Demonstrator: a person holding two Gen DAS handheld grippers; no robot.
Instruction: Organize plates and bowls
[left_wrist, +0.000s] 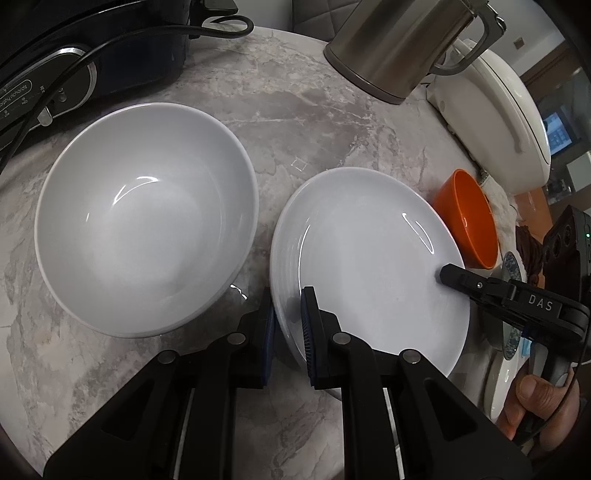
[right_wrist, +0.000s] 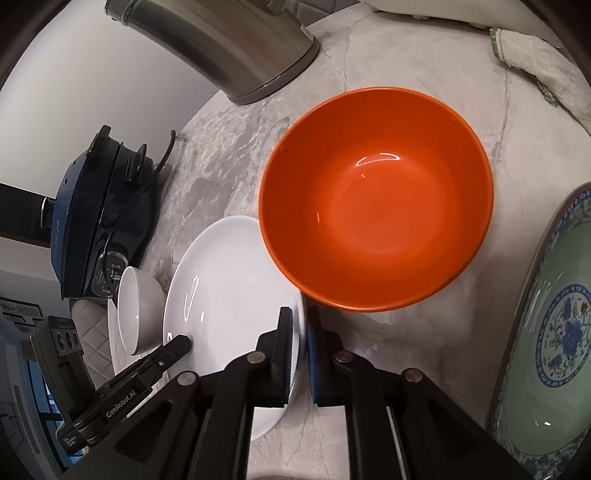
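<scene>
A white plate (left_wrist: 369, 266) is held tilted above the marble counter (left_wrist: 295, 118) by both grippers. My left gripper (left_wrist: 288, 325) is shut on its left rim. My right gripper (right_wrist: 300, 350) is shut on its opposite rim; the plate shows in the right wrist view (right_wrist: 229, 288) too. A white bowl (left_wrist: 147, 218) sits to the plate's left, also seen small in the right wrist view (right_wrist: 136, 310). An orange bowl (right_wrist: 376, 199) sits just beyond the plate's right side, and shows in the left wrist view (left_wrist: 469, 218).
A steel kettle (left_wrist: 402, 44) stands at the back. A dark appliance (left_wrist: 74, 59) with a cable sits back left. A white appliance (left_wrist: 498, 122) and a cloth (right_wrist: 535, 66) lie back right. A green floral plate (right_wrist: 546, 350) lies at the right.
</scene>
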